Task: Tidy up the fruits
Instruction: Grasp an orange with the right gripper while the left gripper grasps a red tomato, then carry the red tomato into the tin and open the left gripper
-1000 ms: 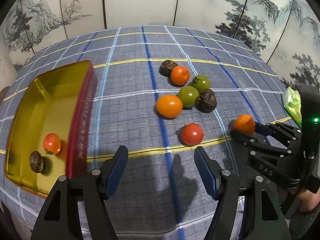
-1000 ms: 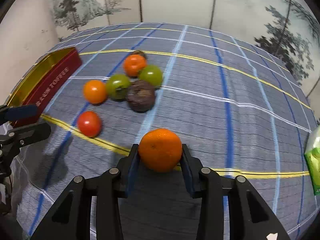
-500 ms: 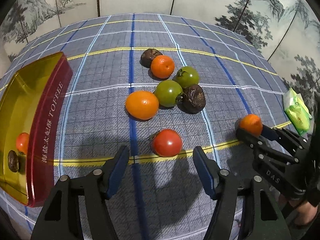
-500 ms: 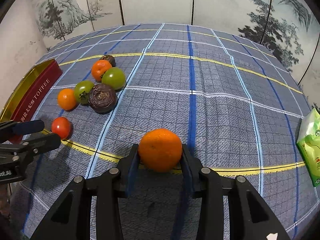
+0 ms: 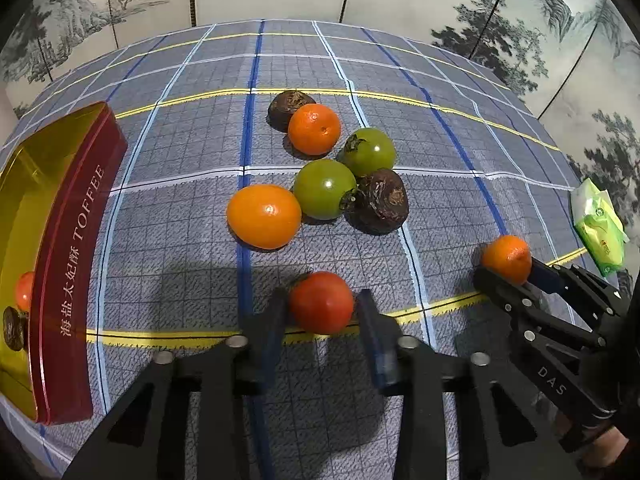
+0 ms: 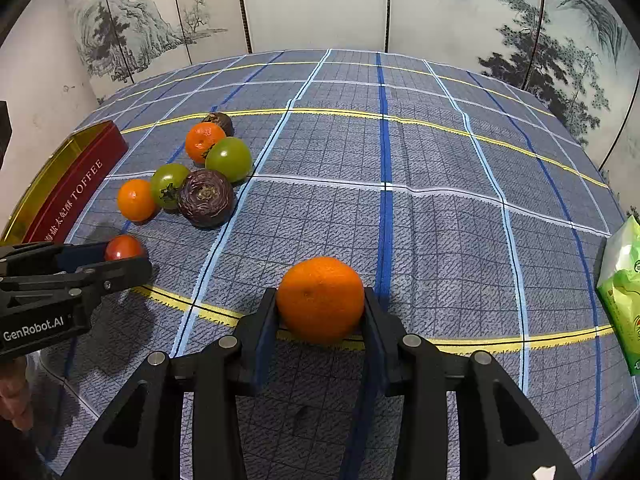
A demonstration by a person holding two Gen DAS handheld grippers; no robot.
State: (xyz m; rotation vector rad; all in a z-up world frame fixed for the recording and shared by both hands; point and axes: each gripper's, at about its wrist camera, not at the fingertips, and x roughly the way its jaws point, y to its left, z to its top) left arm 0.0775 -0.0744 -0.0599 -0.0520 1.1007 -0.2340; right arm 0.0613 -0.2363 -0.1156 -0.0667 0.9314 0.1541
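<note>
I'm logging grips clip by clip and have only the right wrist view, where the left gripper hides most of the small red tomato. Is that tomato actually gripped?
Observer: Yes. In the left wrist view the left gripper is shut on the small round red tomato, with one pad against each side.
Operator: And the red and gold toffee tin? I see only its outer wall. Is anything inside?
Observer: Yes. The red and gold toffee tin already holds a second red tomato and a dark brown wrinkled fruit, close together.
</note>
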